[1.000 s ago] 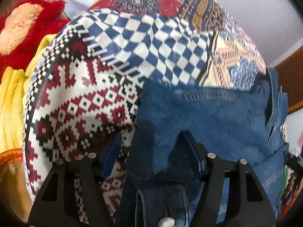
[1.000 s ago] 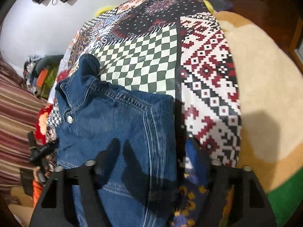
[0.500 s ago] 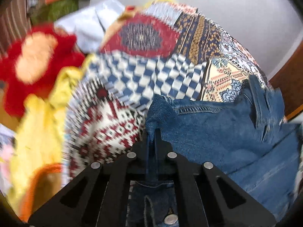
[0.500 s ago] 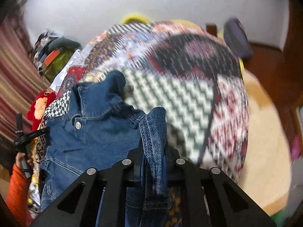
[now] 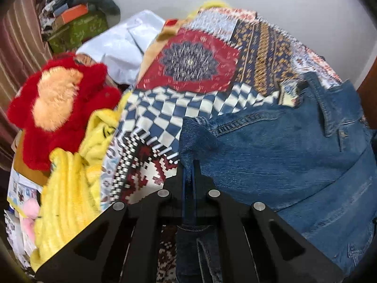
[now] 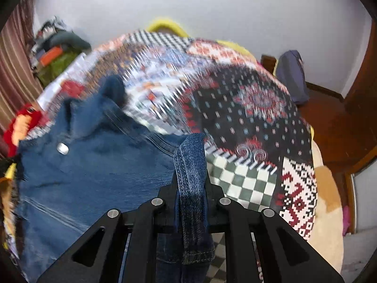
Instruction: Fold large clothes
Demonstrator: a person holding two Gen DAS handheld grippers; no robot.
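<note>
On the patchwork bedspread (image 5: 195,66), your left gripper (image 5: 190,165) and right gripper (image 6: 190,172) each pinch the blue denim jacket's (image 5: 282,160) shoulder edges; red plush toy (image 5: 61,103) crowds the left.

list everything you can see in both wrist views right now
denim jacket: 1, blue, spread on the quilt, edges pinched by both grippers
patchwork quilt: 1, multicolour, covering the bed
red plush toy: 1, red and peach, left of the quilt
yellow plush: 1, yellow, below the red toy
white cloth: 1, behind the red toy
backpack: 1, dark blue, against the wall
left gripper: 1, black, jaws closed on denim
right gripper: 1, black, jaws closed on a denim fold
</note>
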